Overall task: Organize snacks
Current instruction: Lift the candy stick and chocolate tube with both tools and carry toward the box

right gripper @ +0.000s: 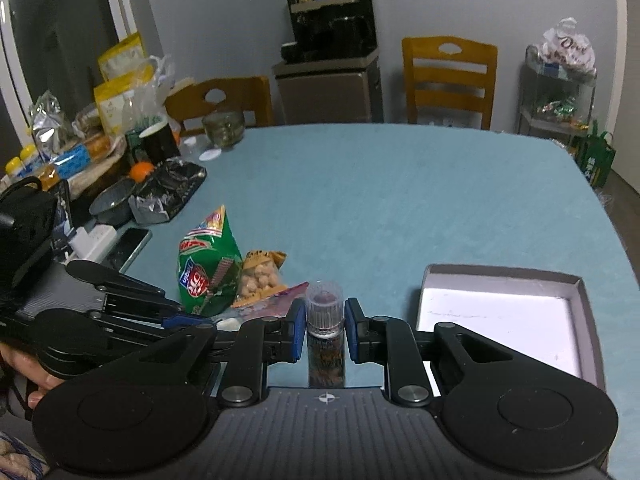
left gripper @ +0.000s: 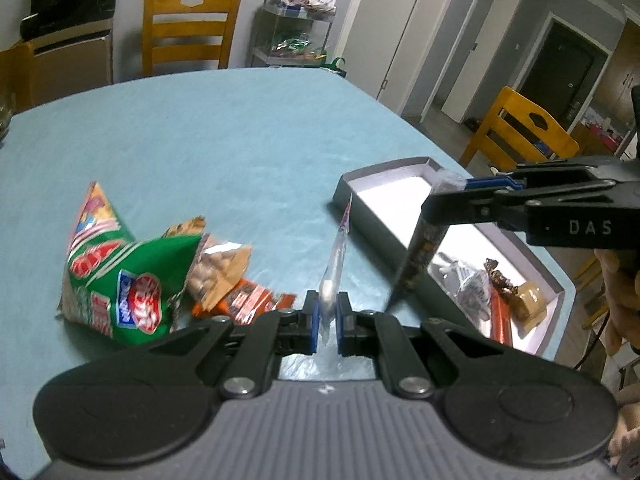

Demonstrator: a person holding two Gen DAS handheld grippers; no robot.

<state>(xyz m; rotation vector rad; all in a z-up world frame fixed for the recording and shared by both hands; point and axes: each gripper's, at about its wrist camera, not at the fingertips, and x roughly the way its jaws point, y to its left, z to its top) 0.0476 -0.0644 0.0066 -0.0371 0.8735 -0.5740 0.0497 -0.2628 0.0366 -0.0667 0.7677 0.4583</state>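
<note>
Left gripper (left gripper: pixel 328 322) fingers clamp a clear sachet (left gripper: pixel 335 276), long axis pointing up and forward above the table (left gripper: pixel 240 140). Right gripper (right gripper: pixel 325 330) fingers clamp a capped tube (right gripper: pixel 325 312) upright; the box (left gripper: pixel 558 280) lies just right, nearer this arm.

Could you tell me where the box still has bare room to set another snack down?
The far end of the box, up to its far wall, is bare white floor. The near end is crowded with wrapped candies. On the tablecloth, the stretch between the green bag and the box is partly open; the bag's near side is piled with packets.
</note>
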